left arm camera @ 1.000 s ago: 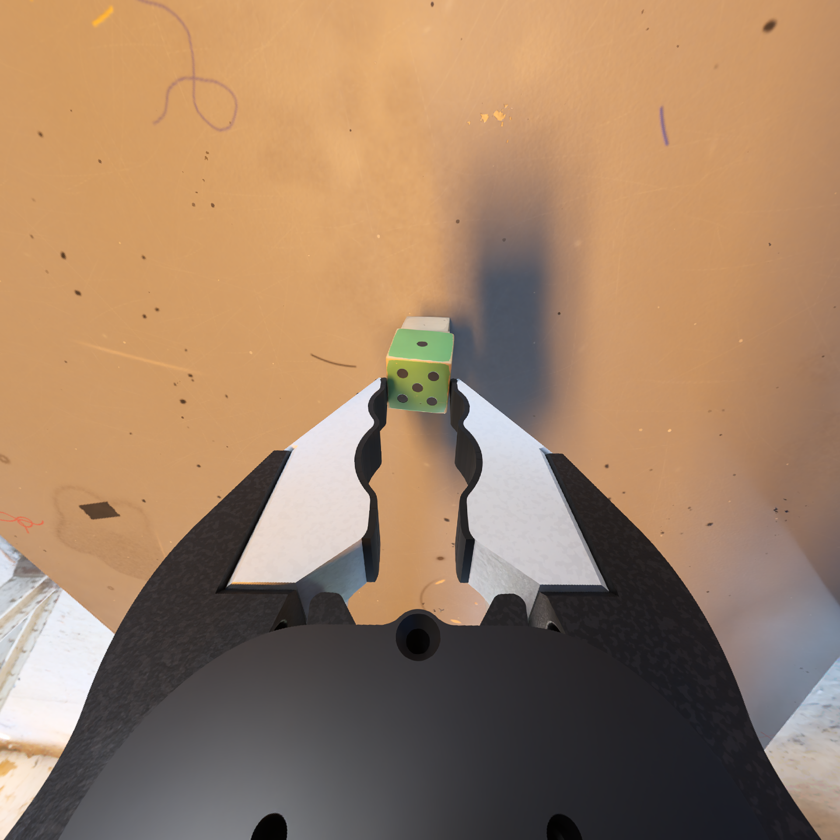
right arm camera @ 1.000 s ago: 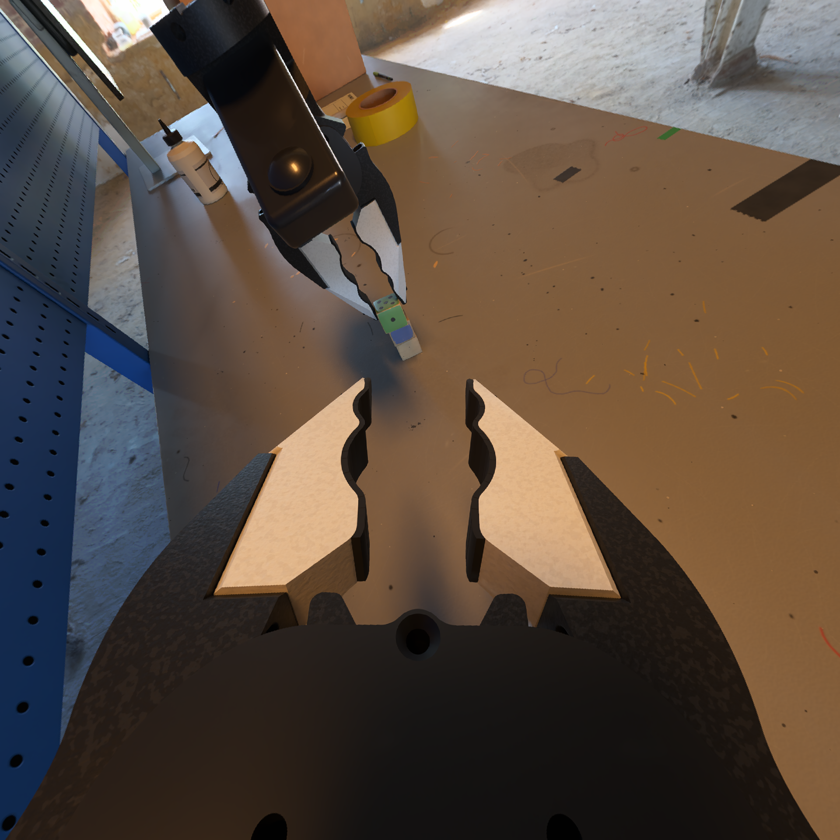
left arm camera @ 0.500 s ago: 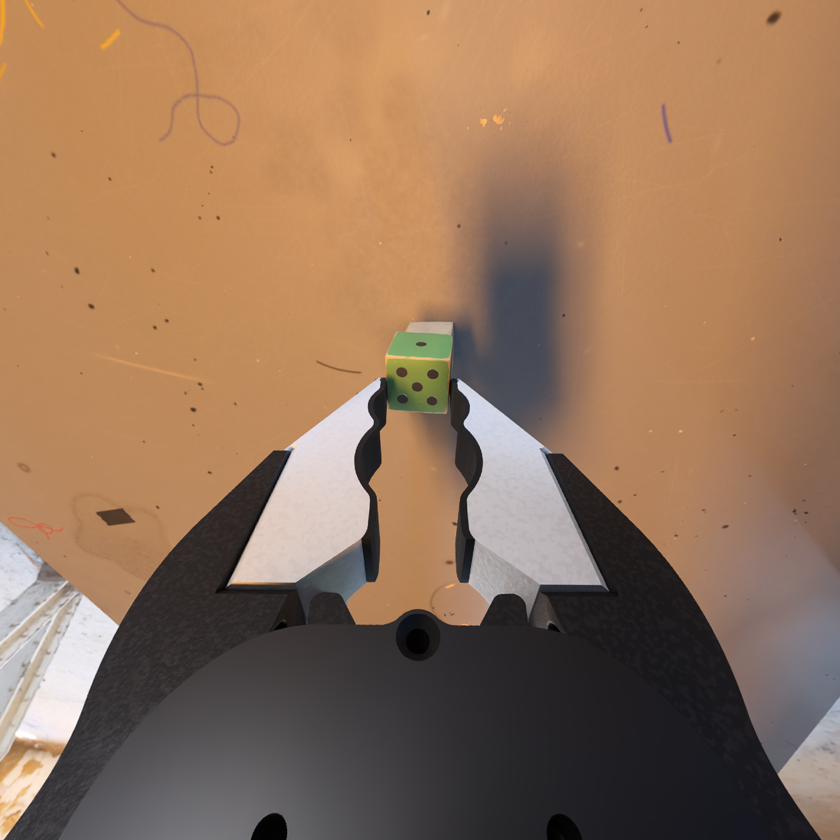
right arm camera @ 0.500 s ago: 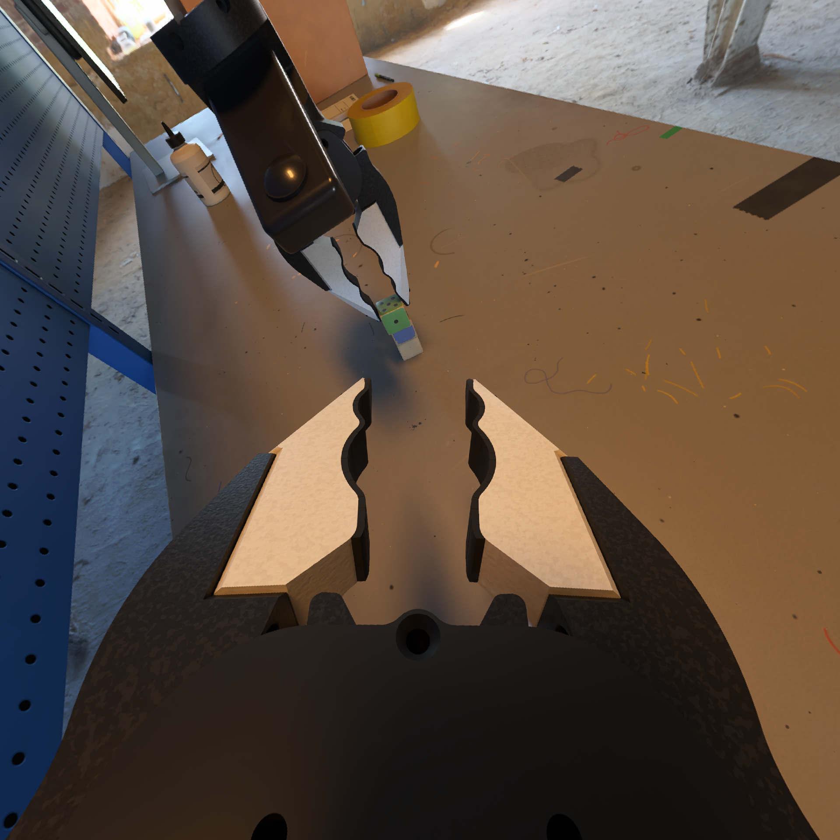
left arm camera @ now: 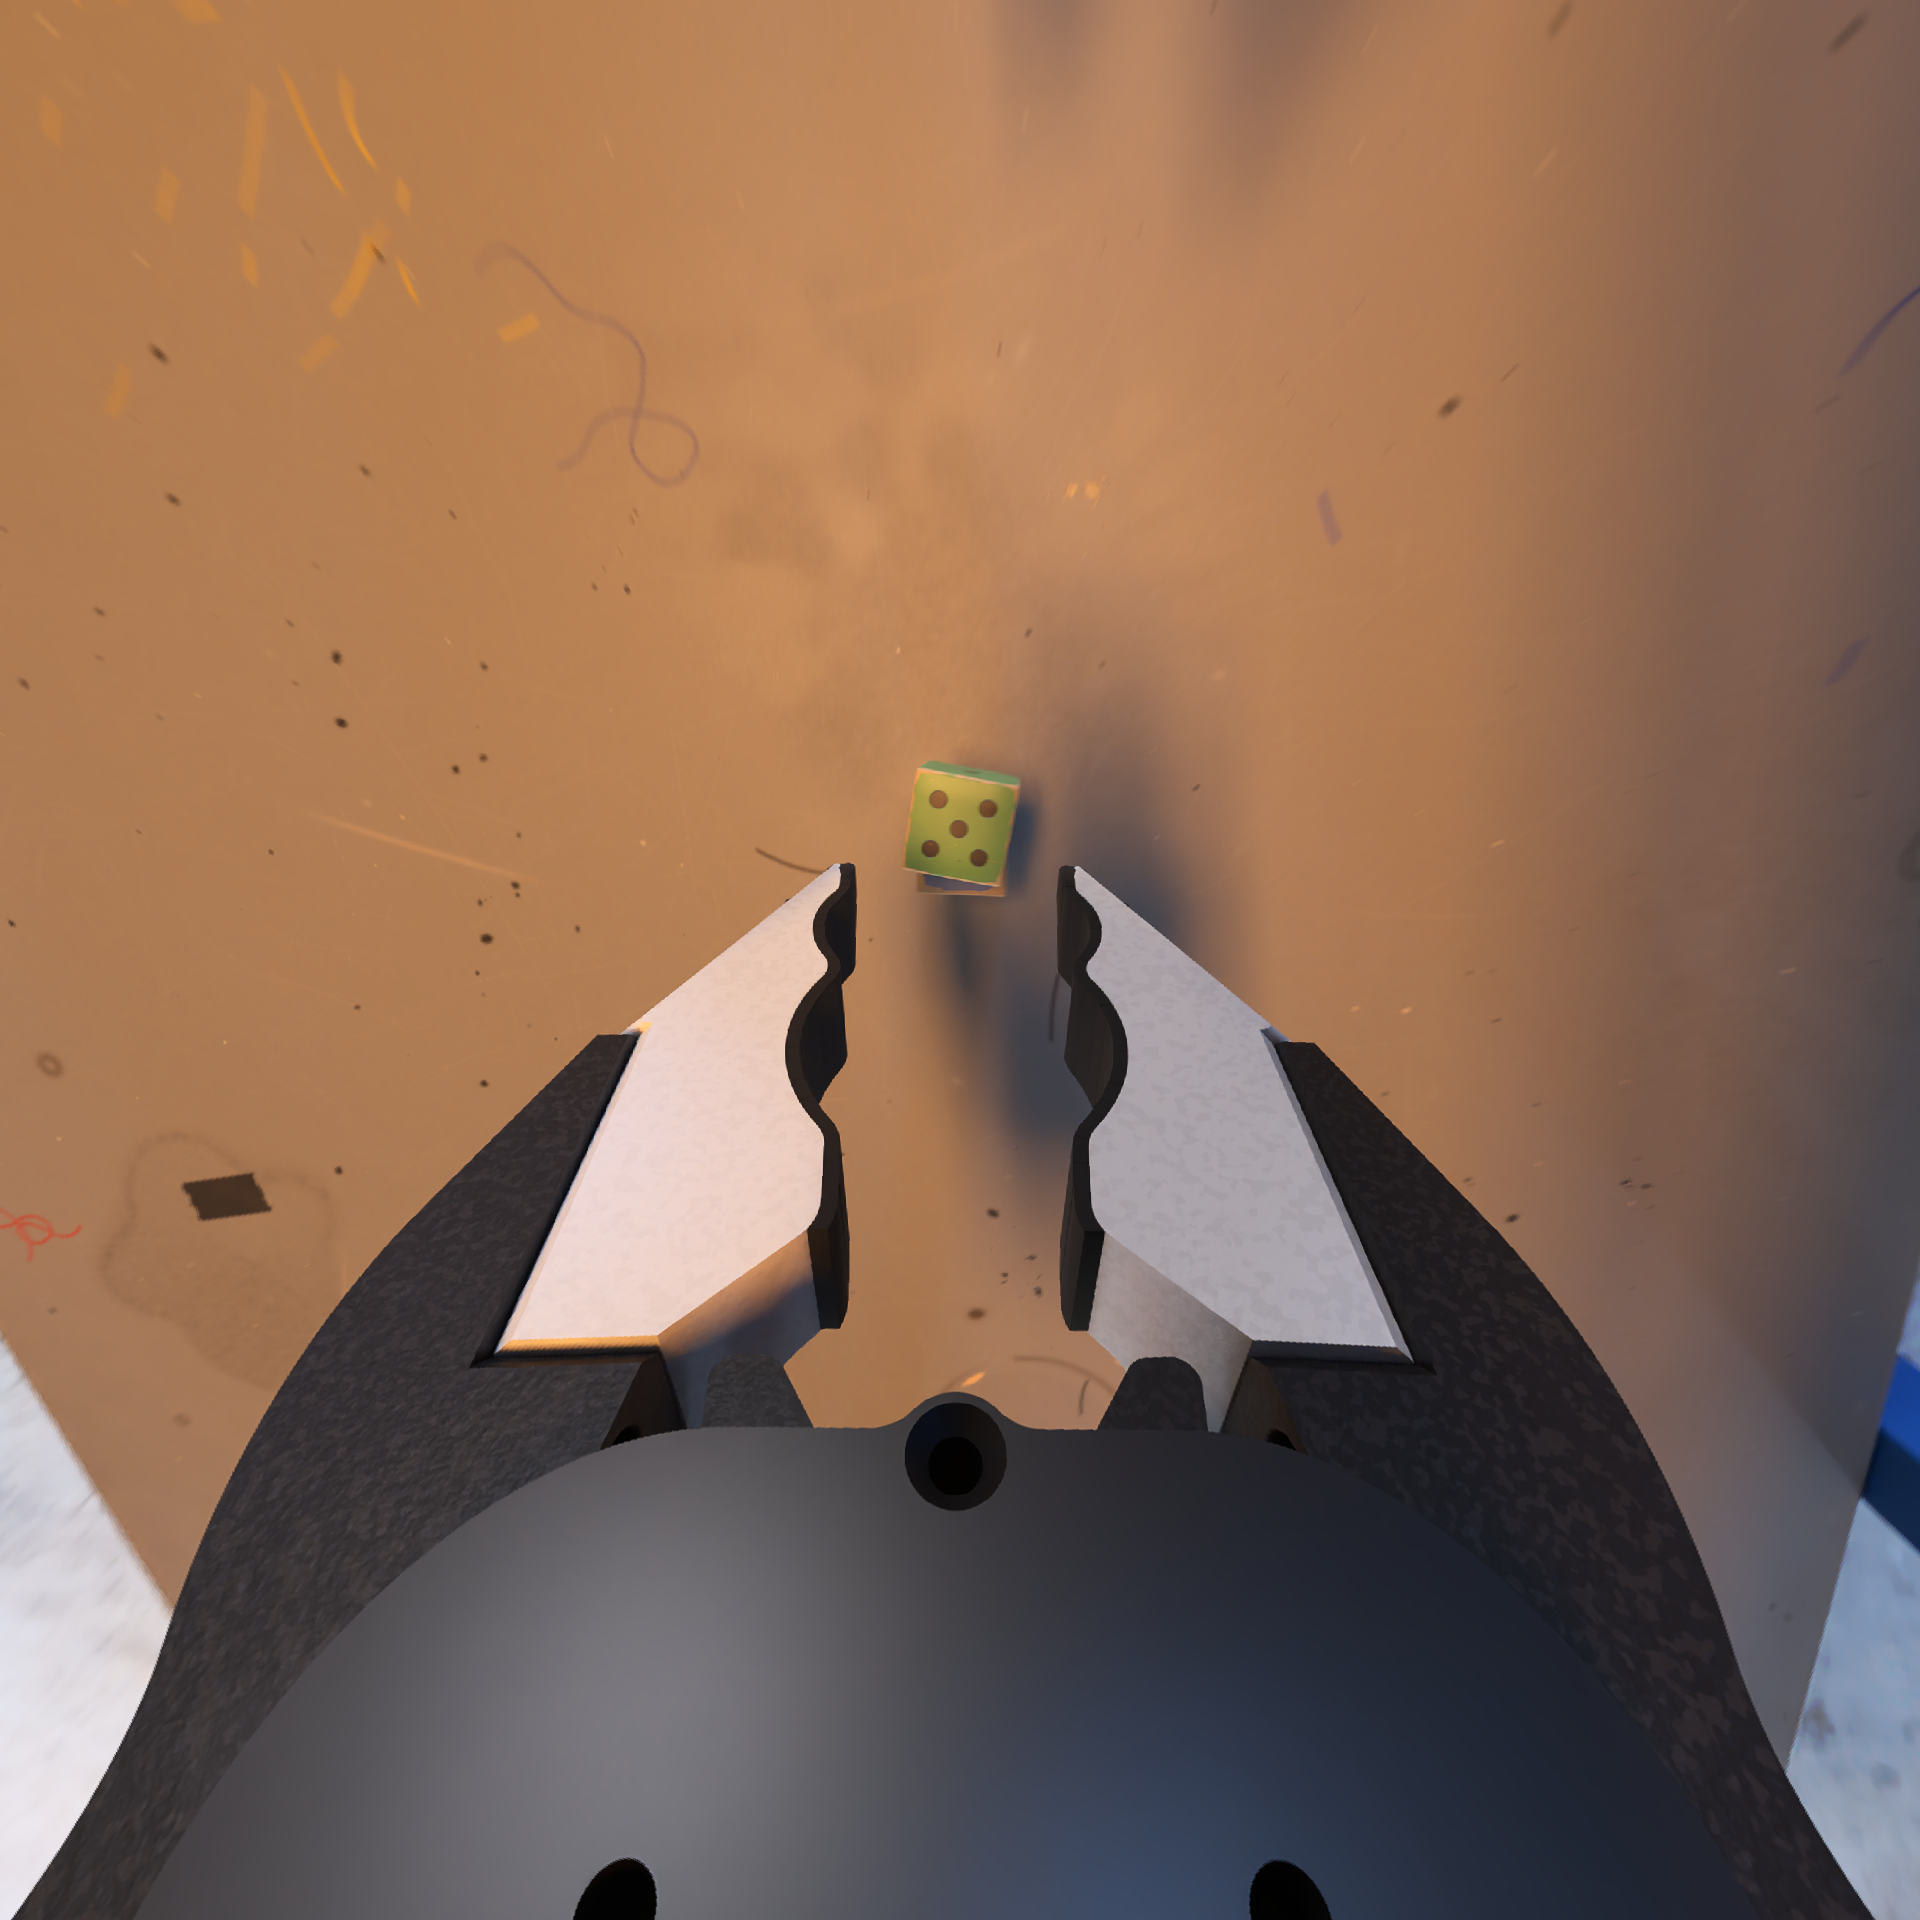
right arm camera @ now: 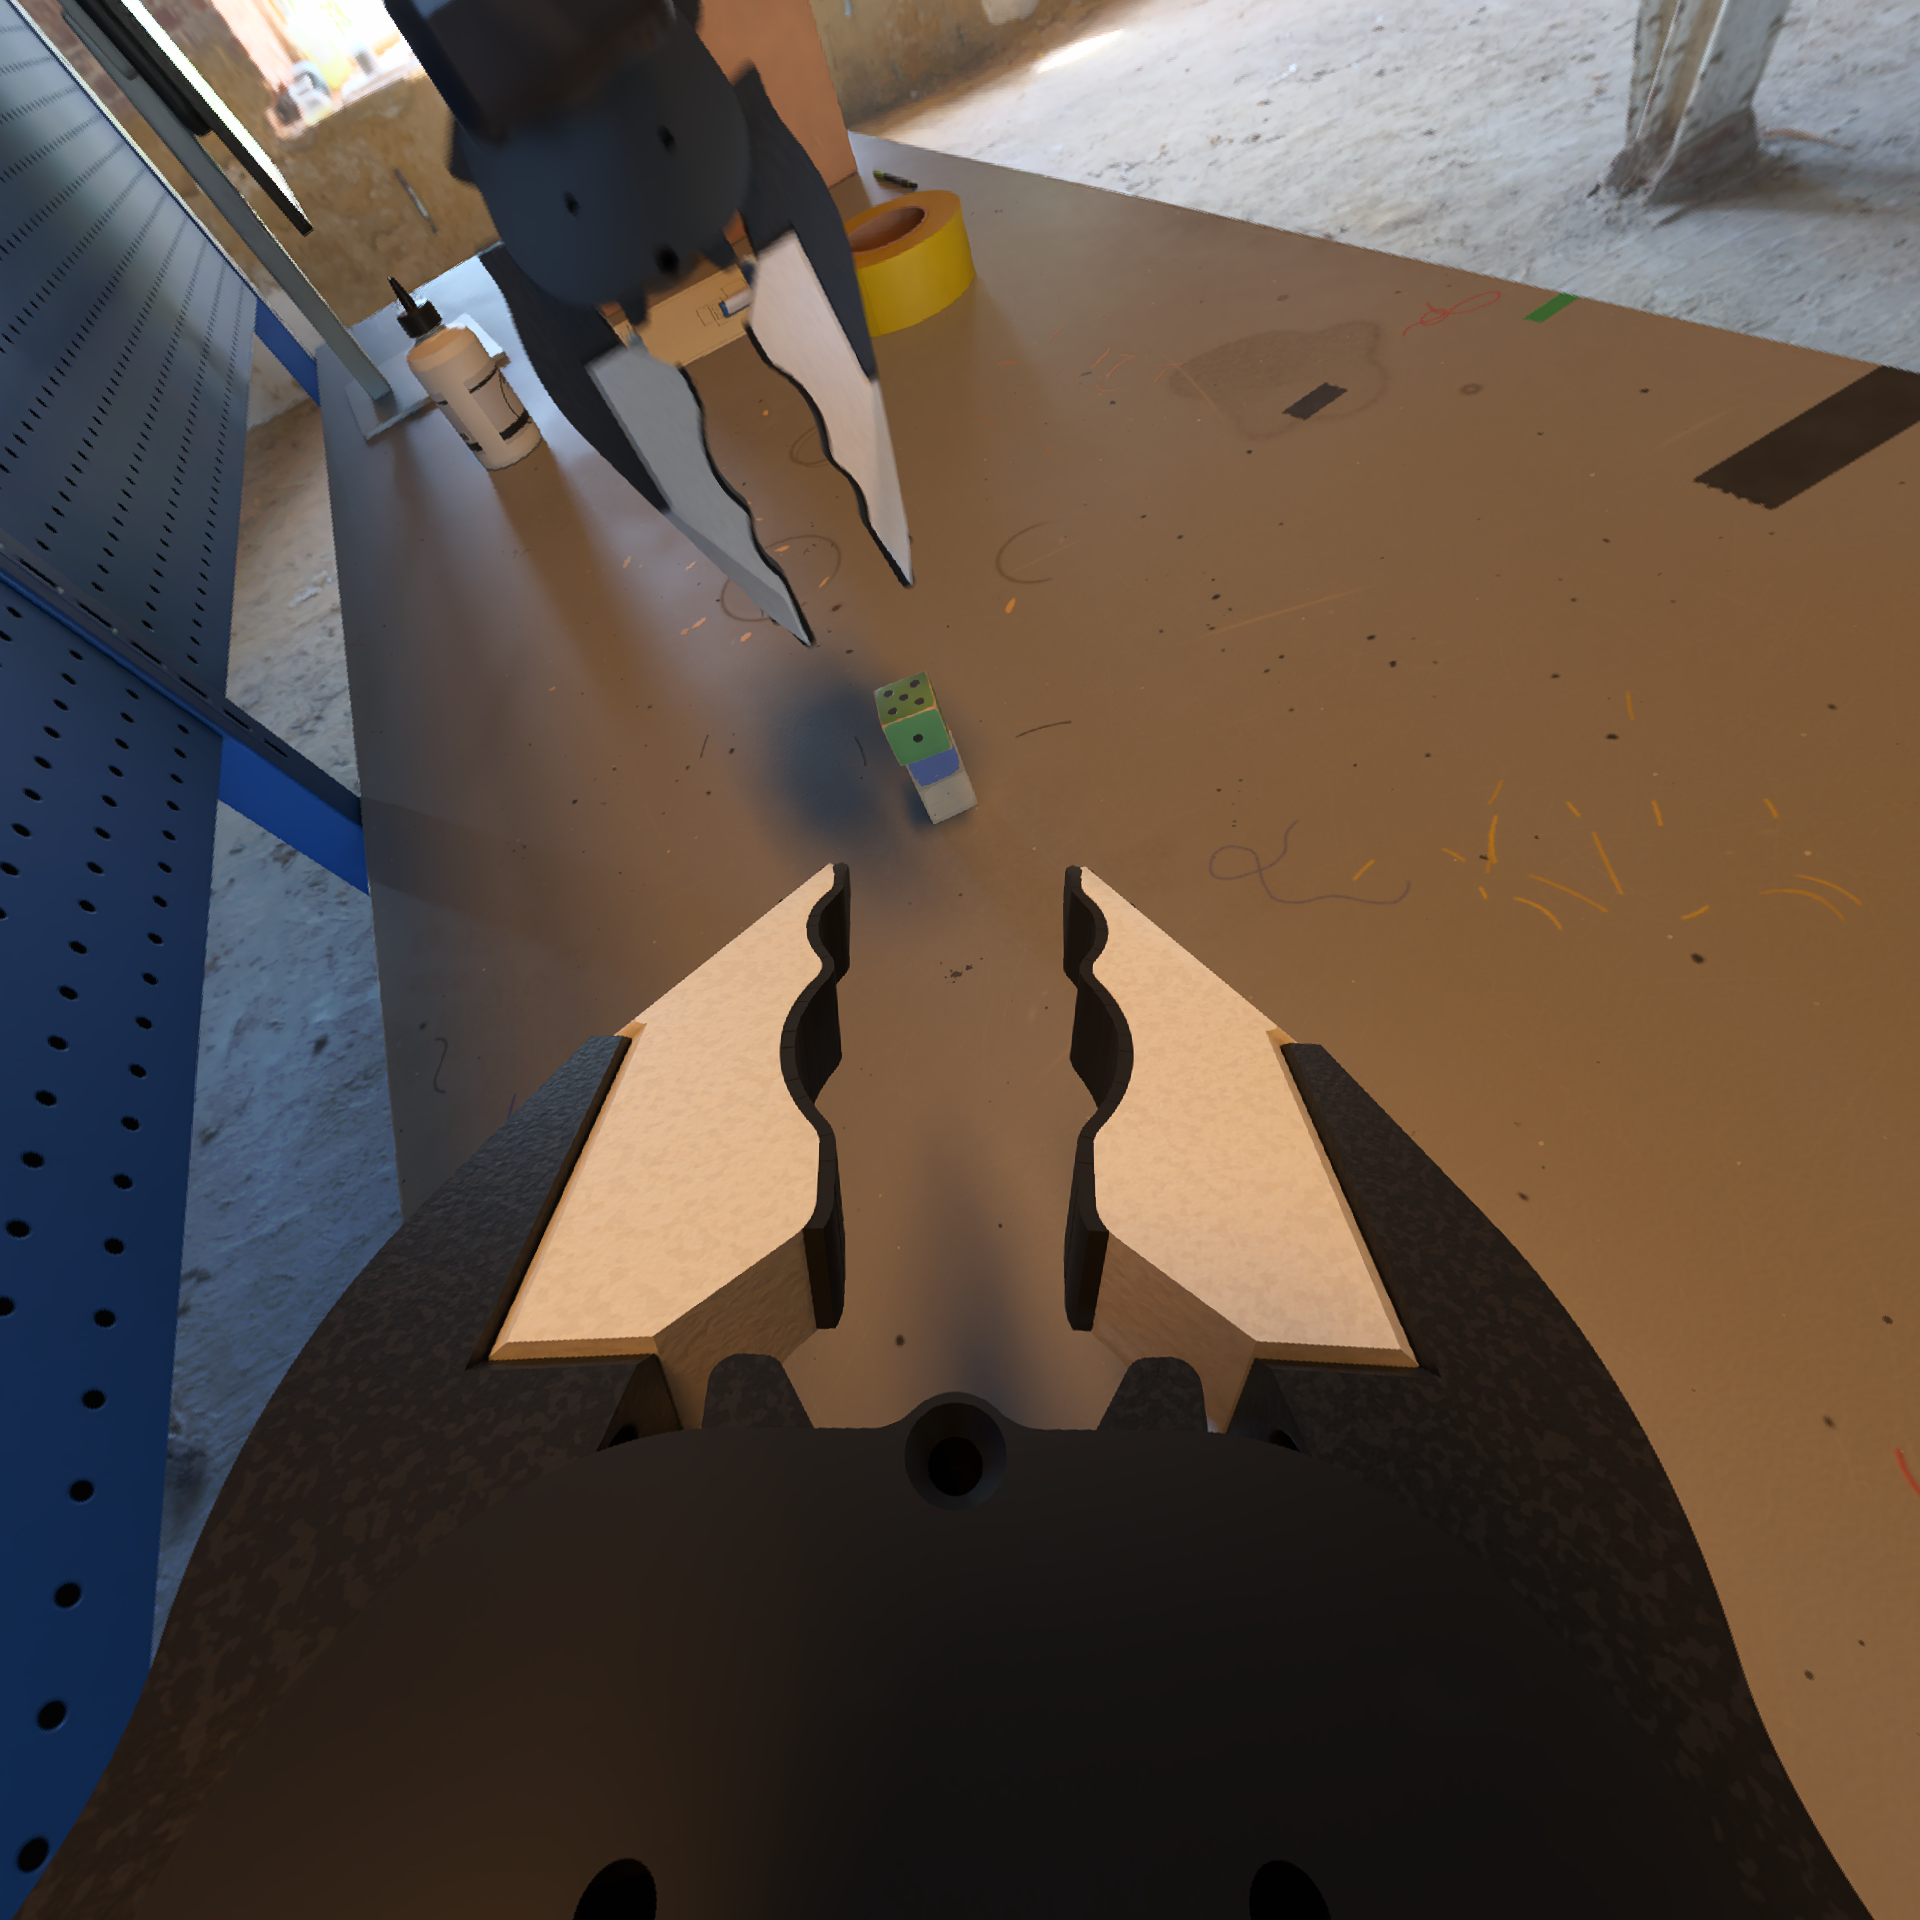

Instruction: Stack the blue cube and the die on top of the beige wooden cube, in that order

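Note:
A green die (right arm camera: 910, 719) sits on a blue cube (right arm camera: 933, 768), which sits on the beige wooden cube (right arm camera: 948, 799), a three-high stack on the brown table (right arm camera: 1351, 675). From above, in the left wrist view, the die (left arm camera: 960, 827) hides nearly all of the cubes below. My left gripper (left arm camera: 956, 873) is open and empty, high above the stack; it also shows in the right wrist view (right arm camera: 860, 613), up and to the left of the die. My right gripper (right arm camera: 956, 873) is open and empty, nearer than the stack and apart from it.
A yellow tape roll (right arm camera: 914, 255) and a white glue bottle (right arm camera: 470, 390) stand at the table's far end. A blue perforated rack (right arm camera: 94, 727) runs along the left side. Black tape strips (right arm camera: 1808, 442) lie on the table at the right.
My left gripper has opened, let go of the die and risen away from the stack. The die stays on the blue cube. The right gripper has barely moved.

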